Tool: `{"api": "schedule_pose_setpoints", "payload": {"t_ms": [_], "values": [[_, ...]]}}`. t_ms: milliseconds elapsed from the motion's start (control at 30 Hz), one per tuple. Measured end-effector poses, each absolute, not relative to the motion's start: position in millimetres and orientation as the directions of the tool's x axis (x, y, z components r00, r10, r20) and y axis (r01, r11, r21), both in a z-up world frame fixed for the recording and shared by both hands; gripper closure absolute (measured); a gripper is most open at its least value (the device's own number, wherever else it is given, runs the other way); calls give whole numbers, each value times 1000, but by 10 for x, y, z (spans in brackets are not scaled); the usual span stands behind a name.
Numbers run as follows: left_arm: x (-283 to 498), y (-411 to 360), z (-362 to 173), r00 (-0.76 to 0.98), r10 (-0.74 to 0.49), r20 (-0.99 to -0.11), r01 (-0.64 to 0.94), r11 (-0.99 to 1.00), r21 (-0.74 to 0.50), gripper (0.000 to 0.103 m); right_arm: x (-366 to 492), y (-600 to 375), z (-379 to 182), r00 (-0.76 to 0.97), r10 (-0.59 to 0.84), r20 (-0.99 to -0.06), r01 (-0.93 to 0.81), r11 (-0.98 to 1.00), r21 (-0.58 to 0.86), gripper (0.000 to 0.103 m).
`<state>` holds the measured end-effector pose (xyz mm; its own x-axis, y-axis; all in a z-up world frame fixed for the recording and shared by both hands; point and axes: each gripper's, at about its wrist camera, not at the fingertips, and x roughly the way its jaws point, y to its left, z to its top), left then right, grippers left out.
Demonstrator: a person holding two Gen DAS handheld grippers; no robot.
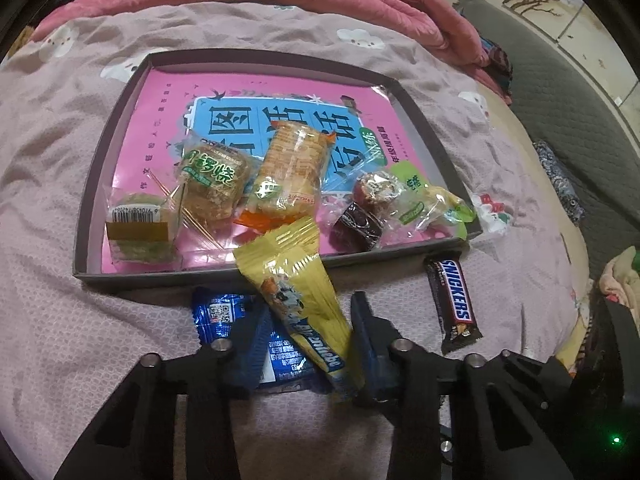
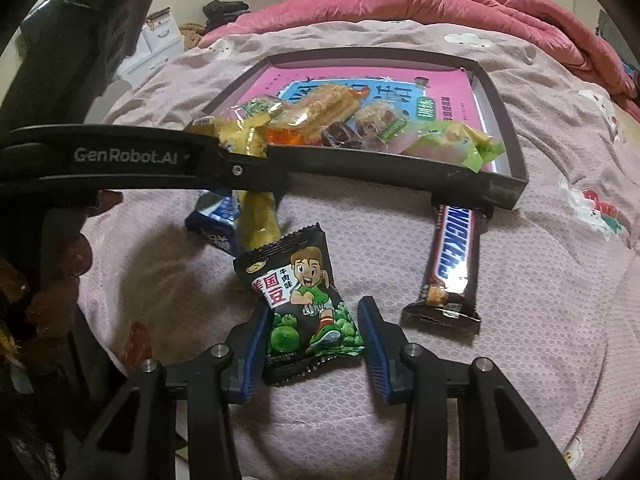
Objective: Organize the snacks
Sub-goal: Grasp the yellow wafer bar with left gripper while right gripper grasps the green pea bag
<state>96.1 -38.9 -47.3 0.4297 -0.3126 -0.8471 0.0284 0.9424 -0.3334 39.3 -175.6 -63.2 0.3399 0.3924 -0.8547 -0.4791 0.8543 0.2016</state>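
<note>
Pick-up step: left gripper (image 1: 308,344) is clamped on a yellow wafer packet (image 1: 298,292), right gripper (image 2: 312,344) is pinching a black pea packet (image 2: 306,308); the tray (image 1: 208,270) lies just ahead. Next, probably lift both over its rim
</note>
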Motion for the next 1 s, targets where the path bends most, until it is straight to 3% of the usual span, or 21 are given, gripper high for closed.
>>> {"api": "schedule_pose_setpoints", "payload": {"t_ms": [33, 233, 1000], "values": [[962, -381, -483, 426, -315, -848, 25, 941, -337, 82, 393, -1751, -633, 337, 400, -852, -480, 852, 210, 60], [929, -301, -454, 432, -358, -828, 19, 921, -388, 86, 410, -1776, -625, 339, 423, -840, -466, 851, 241, 60], [750, 9, 84, 564, -324, -760, 25, 926, -377, 87, 425, -1960, -305, 480, 463, -745, -430, 864, 260, 60]]}}
